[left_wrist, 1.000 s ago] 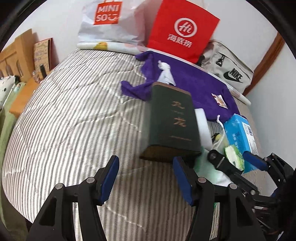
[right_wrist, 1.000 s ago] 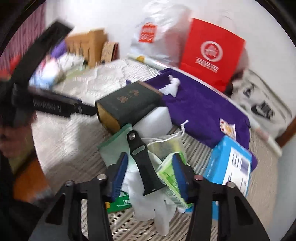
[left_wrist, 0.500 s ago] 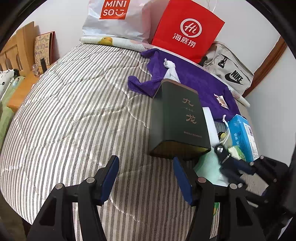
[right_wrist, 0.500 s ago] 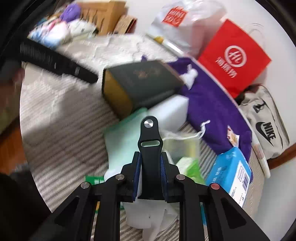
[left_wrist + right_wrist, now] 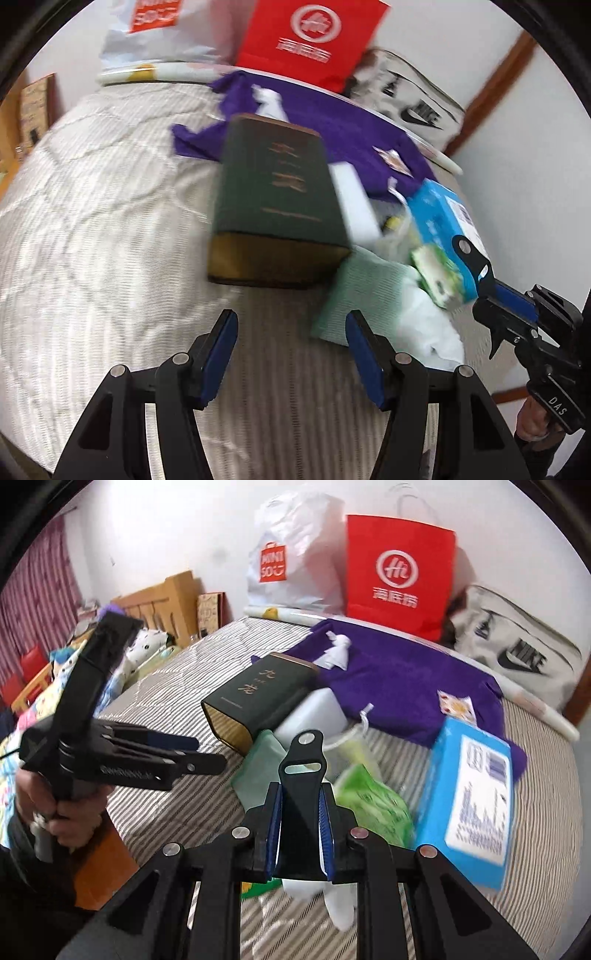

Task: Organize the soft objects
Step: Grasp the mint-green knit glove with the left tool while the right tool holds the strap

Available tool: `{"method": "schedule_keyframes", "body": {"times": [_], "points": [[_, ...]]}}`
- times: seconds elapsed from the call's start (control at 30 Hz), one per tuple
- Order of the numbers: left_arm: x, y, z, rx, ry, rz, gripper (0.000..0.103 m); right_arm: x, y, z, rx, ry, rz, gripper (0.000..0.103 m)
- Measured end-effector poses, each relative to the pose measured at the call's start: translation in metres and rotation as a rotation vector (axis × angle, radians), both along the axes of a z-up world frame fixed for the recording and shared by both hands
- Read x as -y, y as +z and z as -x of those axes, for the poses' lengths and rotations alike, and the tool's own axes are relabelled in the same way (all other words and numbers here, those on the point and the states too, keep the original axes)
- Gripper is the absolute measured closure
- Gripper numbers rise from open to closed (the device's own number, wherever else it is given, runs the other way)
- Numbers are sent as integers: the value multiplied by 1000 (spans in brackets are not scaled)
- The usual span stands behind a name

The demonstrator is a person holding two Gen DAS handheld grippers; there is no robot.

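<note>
On the striped bed (image 5: pixel 110 221) lies a pile of things. My right gripper (image 5: pixel 301 794) is shut on a black strap (image 5: pixel 301 771) and holds it up above the pile; in the left wrist view the strap (image 5: pixel 469 254) sticks out of that gripper (image 5: pixel 495 291) at the right. My left gripper (image 5: pixel 291 321) is open and empty, just in front of a dark green box (image 5: pixel 273 206). A pale green cloth (image 5: pixel 362 291) and a white cloth (image 5: pixel 432 332) lie to its right. A purple cloth (image 5: pixel 399 679) is spread out behind the pile.
A blue box (image 5: pixel 472 805), a green wipes packet (image 5: pixel 373 797) and a white block (image 5: pixel 314 716) sit in the pile. A red bag (image 5: pixel 399 572), a white Miniso bag (image 5: pixel 295 565) and a Nike bag (image 5: pixel 517 653) line the wall. A hand holds the left gripper (image 5: pixel 199 753).
My right gripper has shut on the black strap and lifted it off the pile. The left gripper, still open, has moved closer to the dark green box.
</note>
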State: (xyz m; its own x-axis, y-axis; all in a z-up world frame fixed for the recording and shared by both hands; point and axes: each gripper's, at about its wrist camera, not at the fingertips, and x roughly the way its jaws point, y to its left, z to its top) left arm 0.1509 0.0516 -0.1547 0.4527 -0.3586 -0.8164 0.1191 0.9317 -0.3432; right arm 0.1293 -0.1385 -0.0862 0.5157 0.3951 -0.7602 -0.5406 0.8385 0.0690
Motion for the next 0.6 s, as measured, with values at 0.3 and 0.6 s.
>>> {"method": "schedule_keyframes", "body": {"times": [0.3, 0.6], "points": [[42, -5, 1, 50, -125, 53, 28, 48, 4, 28, 17, -83, -43, 84], [58, -16, -10, 23, -71, 13, 30, 107, -33, 34, -67, -221, -42, 84]]}}
